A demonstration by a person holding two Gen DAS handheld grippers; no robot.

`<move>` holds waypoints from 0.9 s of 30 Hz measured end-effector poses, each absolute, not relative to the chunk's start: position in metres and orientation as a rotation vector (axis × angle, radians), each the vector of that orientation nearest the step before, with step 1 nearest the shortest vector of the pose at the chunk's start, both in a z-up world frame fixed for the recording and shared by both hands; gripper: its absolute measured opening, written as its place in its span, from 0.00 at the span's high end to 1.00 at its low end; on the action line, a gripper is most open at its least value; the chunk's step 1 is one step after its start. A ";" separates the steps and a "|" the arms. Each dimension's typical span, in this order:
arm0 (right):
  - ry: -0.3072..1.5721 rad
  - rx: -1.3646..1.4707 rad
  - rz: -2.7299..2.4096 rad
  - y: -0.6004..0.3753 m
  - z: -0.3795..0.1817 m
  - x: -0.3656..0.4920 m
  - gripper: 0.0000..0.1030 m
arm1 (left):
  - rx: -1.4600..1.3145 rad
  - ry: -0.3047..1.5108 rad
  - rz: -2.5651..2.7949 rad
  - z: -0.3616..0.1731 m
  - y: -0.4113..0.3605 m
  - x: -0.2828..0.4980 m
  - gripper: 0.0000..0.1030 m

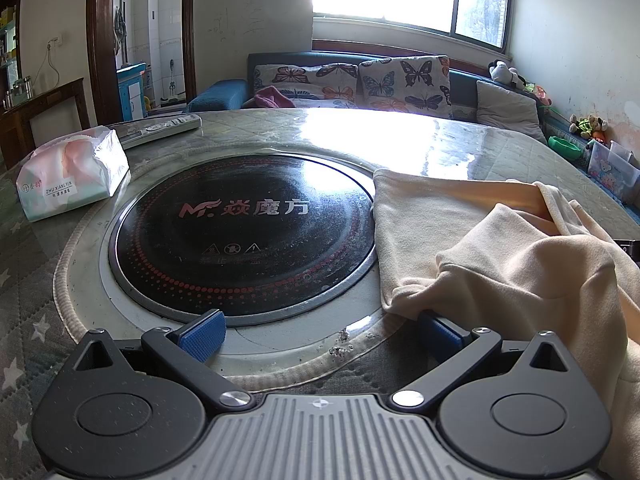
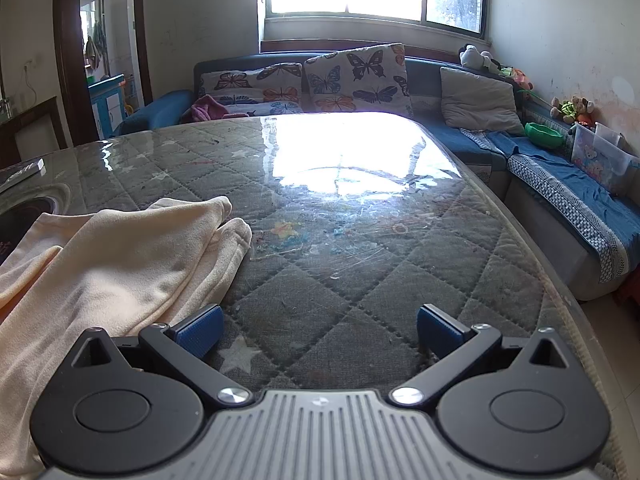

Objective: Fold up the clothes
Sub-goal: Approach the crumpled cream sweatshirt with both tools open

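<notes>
Left gripper (image 1: 320,330): we find the jaws spread wide, nothing held; the right blue pad (image 1: 438,330) sits just under the garment's near hem, whether touching we cannot tell.
Right gripper (image 2: 318,330): we find the jaws equally wide and empty, over bare quilted cover; its left pad (image 2: 200,332) stands just beside the cloth edge.
Cream garment (image 1: 500,248): we record it lying crumpled on the table's near side, between the two grippers, one flat panel overlapping the cooktop's right rim.
Table (image 2: 360,240): quilted cover under a glossy sheet.
Cooktop (image 1: 240,232): round black plate set into the table.
Tissue pack (image 1: 74,172): near the table's left edge.
Remote control (image 1: 162,130): behind the tissue pack.
</notes>
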State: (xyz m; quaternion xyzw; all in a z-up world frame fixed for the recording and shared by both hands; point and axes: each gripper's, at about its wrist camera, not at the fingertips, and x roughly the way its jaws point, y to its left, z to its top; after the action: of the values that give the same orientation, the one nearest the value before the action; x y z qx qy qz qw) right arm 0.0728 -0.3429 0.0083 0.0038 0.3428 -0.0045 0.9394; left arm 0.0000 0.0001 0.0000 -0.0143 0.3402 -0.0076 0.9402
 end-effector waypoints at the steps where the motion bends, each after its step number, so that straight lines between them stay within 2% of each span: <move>1: 0.701 0.008 -0.009 -0.343 0.008 0.073 0.00 | -0.030 0.694 -0.016 0.000 0.000 0.000 0.00; 11: 0.703 0.007 -0.007 -0.345 0.008 0.069 0.00 | -0.025 0.696 -0.013 -0.001 0.001 0.001 0.00; 27: 0.696 0.009 0.017 -0.335 0.019 0.009 0.00 | -0.030 0.706 0.010 0.008 -0.018 -0.014 0.00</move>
State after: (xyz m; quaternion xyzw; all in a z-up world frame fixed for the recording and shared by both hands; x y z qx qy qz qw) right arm 0.0088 -0.3349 0.0188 0.0045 0.3409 0.0081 0.9400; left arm -0.0135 -0.0180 0.0077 -0.0149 0.3457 0.0048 0.9382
